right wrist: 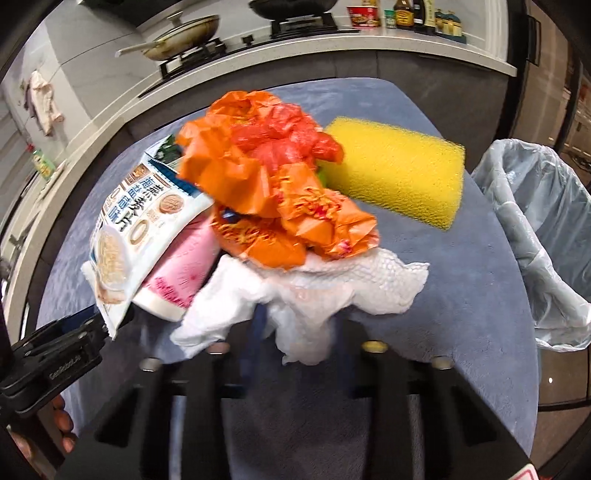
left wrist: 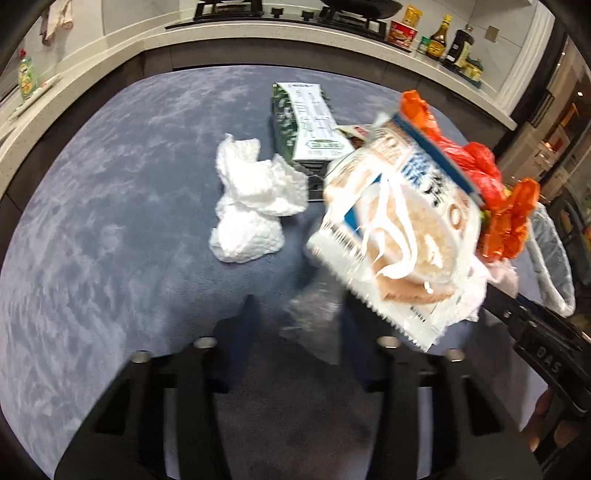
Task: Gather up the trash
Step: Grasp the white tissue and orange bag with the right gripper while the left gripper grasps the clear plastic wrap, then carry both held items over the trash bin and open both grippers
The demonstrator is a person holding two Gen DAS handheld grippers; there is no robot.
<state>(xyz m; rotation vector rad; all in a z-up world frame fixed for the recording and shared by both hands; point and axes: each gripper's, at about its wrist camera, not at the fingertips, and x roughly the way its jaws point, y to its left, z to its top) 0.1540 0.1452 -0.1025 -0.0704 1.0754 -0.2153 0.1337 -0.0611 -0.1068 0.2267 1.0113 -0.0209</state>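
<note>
My left gripper (left wrist: 301,306) stands open above the blue cloth, with a clear plastic scrap (left wrist: 314,317) between its fingers. My right gripper (right wrist: 295,325) is shut on a bundle of trash: a white paper towel (right wrist: 332,291), orange and red wrappers (right wrist: 273,184), a pink packet (right wrist: 181,273) and a white oat packet (right wrist: 147,229). The same bundle (left wrist: 402,229) hangs at the right in the left wrist view. Crumpled white tissue (left wrist: 255,199) and a green-and-white carton (left wrist: 306,122) lie on the cloth ahead of my left gripper.
A yellow sponge (right wrist: 399,173) lies on the blue table cloth (right wrist: 461,277). A bin lined with a pale bag (right wrist: 535,229) stands beyond the table's right edge. Behind are a counter with stove (right wrist: 258,33), pans and bottles (left wrist: 439,40).
</note>
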